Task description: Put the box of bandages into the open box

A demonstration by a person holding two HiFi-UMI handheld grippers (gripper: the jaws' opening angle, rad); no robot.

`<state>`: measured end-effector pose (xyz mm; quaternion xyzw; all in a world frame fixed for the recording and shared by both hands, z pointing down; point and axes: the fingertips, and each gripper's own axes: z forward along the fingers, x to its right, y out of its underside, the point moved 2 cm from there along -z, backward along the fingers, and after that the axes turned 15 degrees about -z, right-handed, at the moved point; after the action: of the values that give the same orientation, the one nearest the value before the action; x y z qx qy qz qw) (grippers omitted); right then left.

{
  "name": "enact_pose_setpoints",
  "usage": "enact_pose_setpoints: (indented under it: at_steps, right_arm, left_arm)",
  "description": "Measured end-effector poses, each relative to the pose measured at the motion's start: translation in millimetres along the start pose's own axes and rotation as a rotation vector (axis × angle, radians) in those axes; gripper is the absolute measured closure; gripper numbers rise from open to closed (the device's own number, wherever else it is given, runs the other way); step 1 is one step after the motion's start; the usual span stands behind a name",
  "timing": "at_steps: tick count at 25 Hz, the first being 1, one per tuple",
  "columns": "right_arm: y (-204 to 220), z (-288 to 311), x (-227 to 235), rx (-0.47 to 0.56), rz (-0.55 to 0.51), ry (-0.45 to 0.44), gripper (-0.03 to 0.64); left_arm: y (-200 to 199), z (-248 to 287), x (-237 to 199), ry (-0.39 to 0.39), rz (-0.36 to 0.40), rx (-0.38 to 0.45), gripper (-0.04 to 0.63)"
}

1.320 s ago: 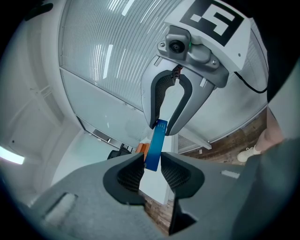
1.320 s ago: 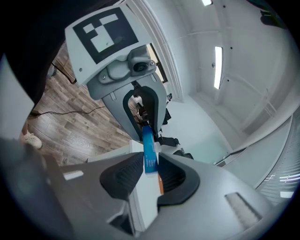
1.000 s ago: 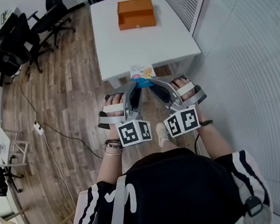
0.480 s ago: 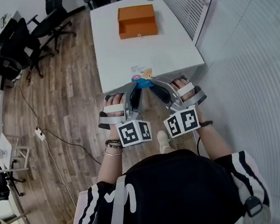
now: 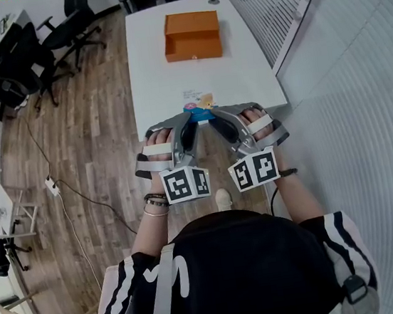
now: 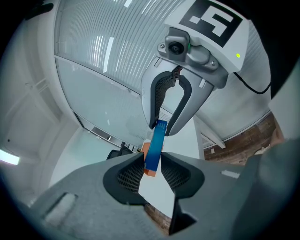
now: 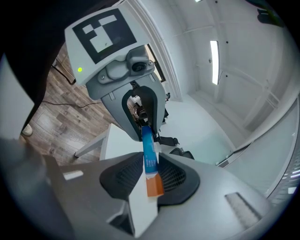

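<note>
The box of bandages, white with a blue edge, hangs over the near edge of the white table, gripped from both sides. My left gripper is shut on its left end and my right gripper on its right end. In the left gripper view the box runs edge-on from my own jaws to the right gripper opposite. The right gripper view shows the same box between its pads. The open orange box sits at the table's far end.
Black office chairs stand on the wooden floor left of the table. A ribbed glass partition runs close along the table's right side. A cable with a power strip lies on the floor at the left.
The table has drawn nearer in the head view. The held box, earlier just short of the table's front edge, now hangs over it. Both grips are unchanged.
</note>
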<state>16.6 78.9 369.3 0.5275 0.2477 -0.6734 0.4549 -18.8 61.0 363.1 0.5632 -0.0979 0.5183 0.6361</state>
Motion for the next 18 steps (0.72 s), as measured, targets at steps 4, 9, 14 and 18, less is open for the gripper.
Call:
enact_pose_setpoints:
  at_steps: [4,9,14,18]
  right_arm:
    - [12,5,3,0.006,-0.004,0.010,0.520]
    - [21,9,6,0.017,-0.013,0.007,0.518]
    - [23,13,2,0.019,-0.001,0.002,0.518]
    - [20,20,7,0.014,-0.007,0.005,0.518]
  left_arm:
    - [-4,11,-3,-0.018,0.006,0.004,0.480]
    - [-7,21,-4,-0.016,-0.011,0.000,0.480]
    - [-4,25,-2,-0.007,-0.007,-0.007,0.480]
    - [1,27,-10,-0.011,-0.004,-0.002,0.479]
